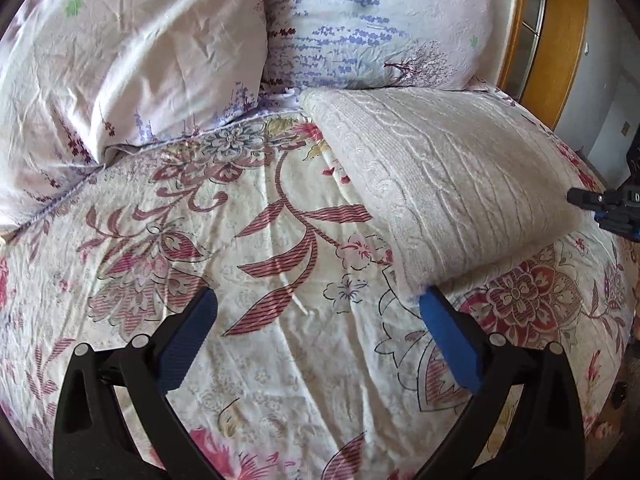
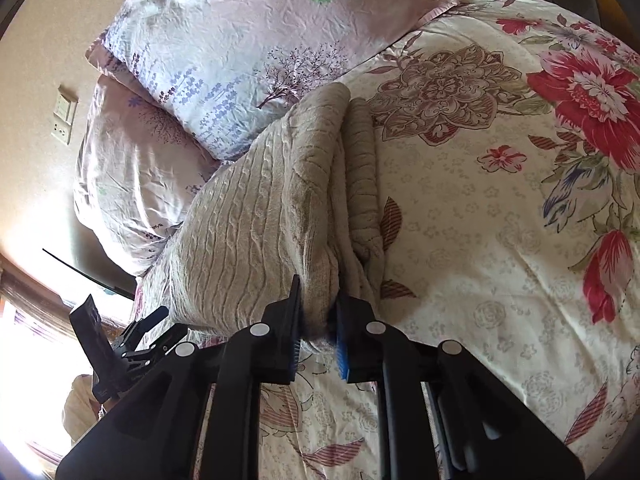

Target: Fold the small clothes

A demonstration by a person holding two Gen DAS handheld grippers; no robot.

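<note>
Tongs on the left (image 1: 318,306) are hanging wide open and empty over the bed (image 1: 280,220), just beside the knit garment's (image 1: 452,184) near corner. Right tongs (image 2: 318,322) are pinching its folded edge (image 2: 320,272). Soft, thick and limp, it is likely sagging unless corners are gripped. Pillows (image 1: 132,52) are lying beyond, a wooden headboard (image 1: 560,40) rightmost.

Floral bedspread (image 1: 280,360), two pillows (image 1: 132,52), wooden headboard (image 1: 560,40)

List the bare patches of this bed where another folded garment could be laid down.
Free: the floral quilt left of the beige sweater, below the pillows; and right of it in the right wrist view. Crowded: the pillows against the sweater's far edge.
</note>
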